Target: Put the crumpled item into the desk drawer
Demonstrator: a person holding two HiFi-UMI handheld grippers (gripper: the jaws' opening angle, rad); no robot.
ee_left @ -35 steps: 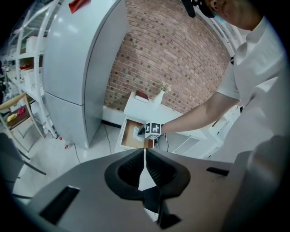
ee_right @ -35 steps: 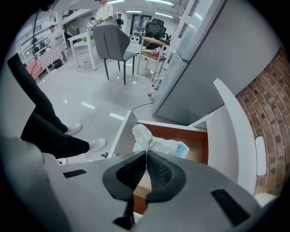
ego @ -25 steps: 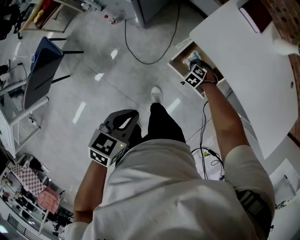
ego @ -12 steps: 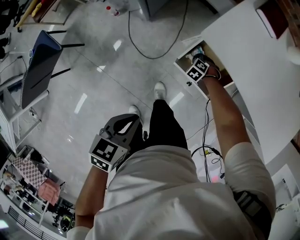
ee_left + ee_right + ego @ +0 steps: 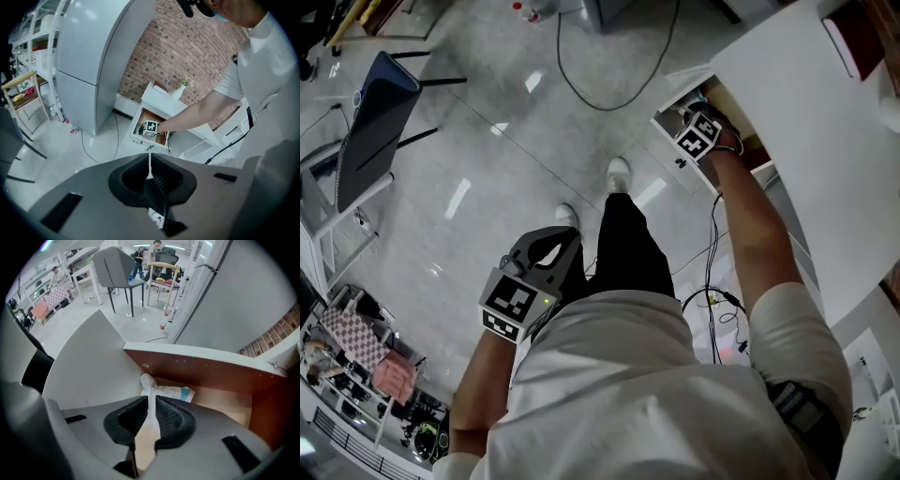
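Note:
The crumpled item (image 5: 165,390), white paper with blue print, lies on the floor of the open desk drawer (image 5: 211,377) by its back left corner. My right gripper (image 5: 152,414) is inside the drawer, its jaws shut on a thin white end of the item. In the head view that gripper (image 5: 697,129) reaches into the drawer (image 5: 673,105) under the white desk top (image 5: 806,122). My left gripper (image 5: 546,246) hangs by the person's left leg, shut with nothing in it. From the left gripper view (image 5: 150,168) the drawer (image 5: 151,118) shows far off.
A black cable (image 5: 609,94) loops over the tiled floor and more cables (image 5: 712,300) hang under the desk. A blue chair (image 5: 370,122) stands at the left. A tall grey cabinet (image 5: 98,61) stands beside the desk, against a brick wall.
The right gripper has stayed in the drawer and sits a little deeper. The left gripper has kept its place by the leg. The head view has shifted slightly.

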